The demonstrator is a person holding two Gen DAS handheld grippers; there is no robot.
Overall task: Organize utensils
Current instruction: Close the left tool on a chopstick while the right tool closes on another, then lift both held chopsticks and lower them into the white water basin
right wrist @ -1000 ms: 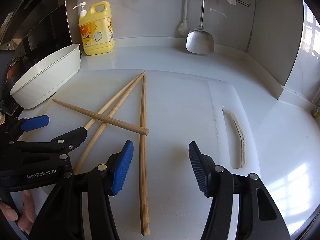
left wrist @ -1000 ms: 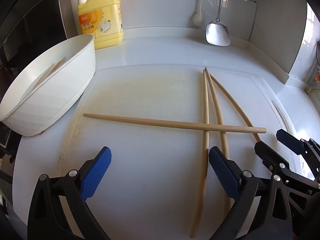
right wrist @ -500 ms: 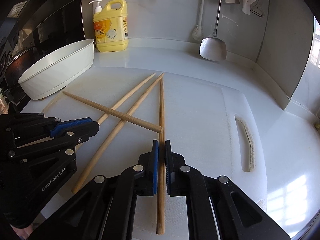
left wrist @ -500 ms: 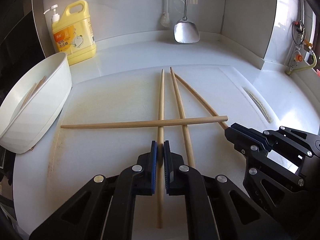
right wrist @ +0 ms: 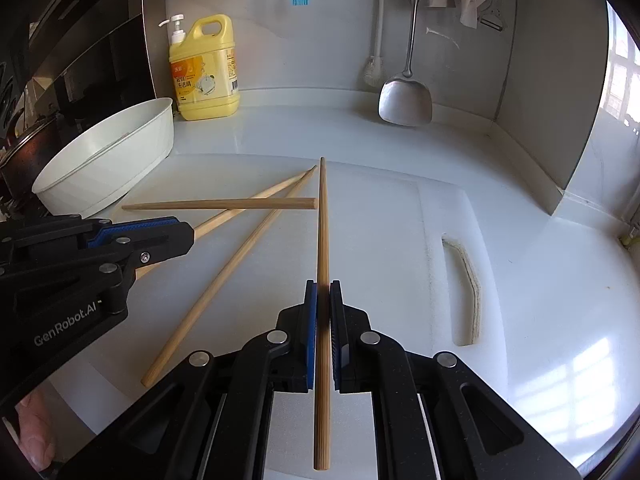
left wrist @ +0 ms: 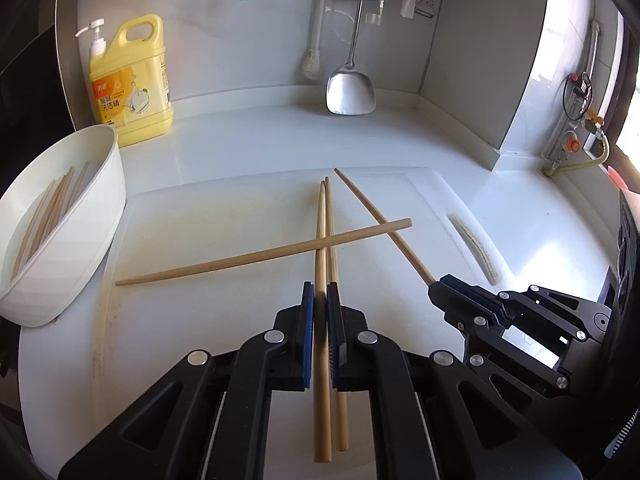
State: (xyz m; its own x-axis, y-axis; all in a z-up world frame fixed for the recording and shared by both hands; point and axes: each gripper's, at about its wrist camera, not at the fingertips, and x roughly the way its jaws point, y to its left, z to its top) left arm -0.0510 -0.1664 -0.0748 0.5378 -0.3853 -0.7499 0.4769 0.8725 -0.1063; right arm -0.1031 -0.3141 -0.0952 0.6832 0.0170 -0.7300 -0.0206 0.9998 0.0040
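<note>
Chopsticks: light, stiff, smooth wood, prone to pivot; best pinched mid-shaft. Left gripper clamped on one chopstick, right gripper on another.

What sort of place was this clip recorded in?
Most likely a home kitchen counter: a yellow dish soap bottle by the wall, a metal spatula hanging above the white countertop, and wooden chopsticks on a cutting board.

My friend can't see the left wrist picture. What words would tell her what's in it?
The left tool is shut on one wooden chopstick above a white cutting board. Three more chopsticks lie there, one crossing the held one. A white tub holding chopsticks sits left.
</note>
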